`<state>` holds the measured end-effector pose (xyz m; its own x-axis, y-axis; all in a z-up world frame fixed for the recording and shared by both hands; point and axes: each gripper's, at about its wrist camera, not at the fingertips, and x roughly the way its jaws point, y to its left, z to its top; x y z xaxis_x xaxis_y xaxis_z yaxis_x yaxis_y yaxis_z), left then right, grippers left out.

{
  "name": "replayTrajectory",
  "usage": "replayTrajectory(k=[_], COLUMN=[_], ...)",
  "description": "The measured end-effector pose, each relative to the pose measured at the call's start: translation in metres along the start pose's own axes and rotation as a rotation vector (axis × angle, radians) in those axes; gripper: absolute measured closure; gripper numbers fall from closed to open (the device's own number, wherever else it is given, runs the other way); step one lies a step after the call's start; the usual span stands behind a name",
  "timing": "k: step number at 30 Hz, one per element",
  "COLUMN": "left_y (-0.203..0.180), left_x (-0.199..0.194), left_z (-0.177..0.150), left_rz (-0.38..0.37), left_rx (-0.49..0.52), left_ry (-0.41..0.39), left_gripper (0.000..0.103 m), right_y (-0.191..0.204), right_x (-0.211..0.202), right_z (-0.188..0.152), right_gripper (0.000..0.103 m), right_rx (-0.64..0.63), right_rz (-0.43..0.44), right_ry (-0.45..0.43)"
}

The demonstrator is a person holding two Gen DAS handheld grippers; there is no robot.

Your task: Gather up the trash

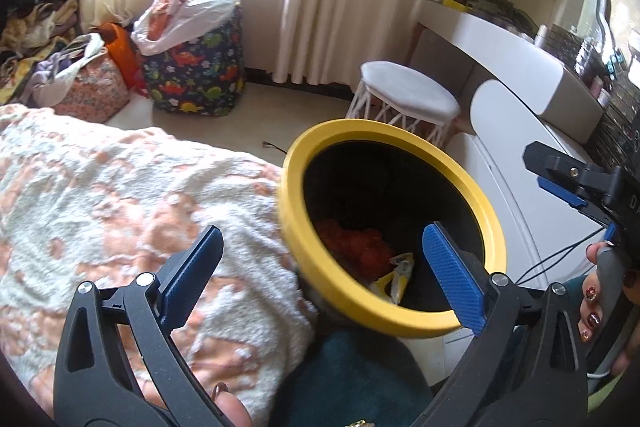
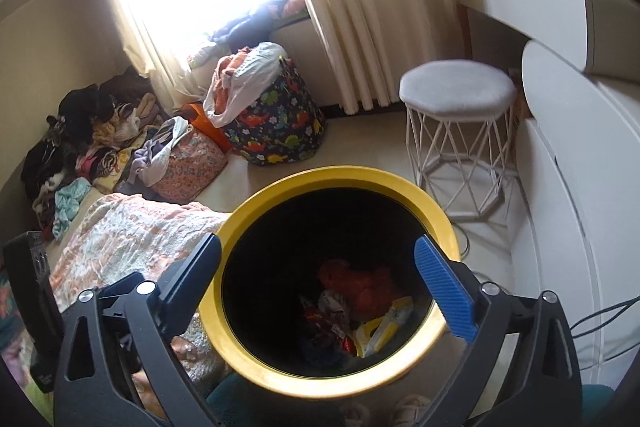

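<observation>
— Both grippers hang over the yellow-rimmed bin [image 2: 332, 379], which stands beside the bed blanket [image 1: 120, 195], wrappers [image 2: 380, 331] lying inside. Best to lift clear without knocking the rim.

— And the jaws?

— Left gripper [image 1: 324, 275] and right gripper [image 2: 320, 283] gape wide, holding nothing.

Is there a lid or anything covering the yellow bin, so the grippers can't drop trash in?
No lid or cover shows. The yellow bin has its mouth wide open, with trash already lying at the bottom. The right hand-held gripper hangs open just above the rim, with nothing between its fingers and the opening.
</observation>
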<state>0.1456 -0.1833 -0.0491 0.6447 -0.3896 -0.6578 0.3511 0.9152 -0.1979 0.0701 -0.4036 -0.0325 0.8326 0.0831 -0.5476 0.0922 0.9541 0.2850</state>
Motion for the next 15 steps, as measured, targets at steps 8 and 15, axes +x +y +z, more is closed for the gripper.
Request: replayTrajectory(k=[8, 15], left_y=[0.022, 0.037], left_x=[-0.031, -0.062], left_z=[-0.012, -0.021], left_rz=[0.079, 0.14], left_rx=[-0.036, -0.063], left_ry=[-0.062, -0.146], left_gripper=[0.011, 0.011], right_y=[0.019, 0.032], right_x=[-0.012, -0.031], right_z=[-0.011, -0.036], right_gripper=[0.007, 0.007], right_rx=[-0.053, -0.032], right_rz=[0.002, 0.002], right_ry=[-0.072, -0.171])
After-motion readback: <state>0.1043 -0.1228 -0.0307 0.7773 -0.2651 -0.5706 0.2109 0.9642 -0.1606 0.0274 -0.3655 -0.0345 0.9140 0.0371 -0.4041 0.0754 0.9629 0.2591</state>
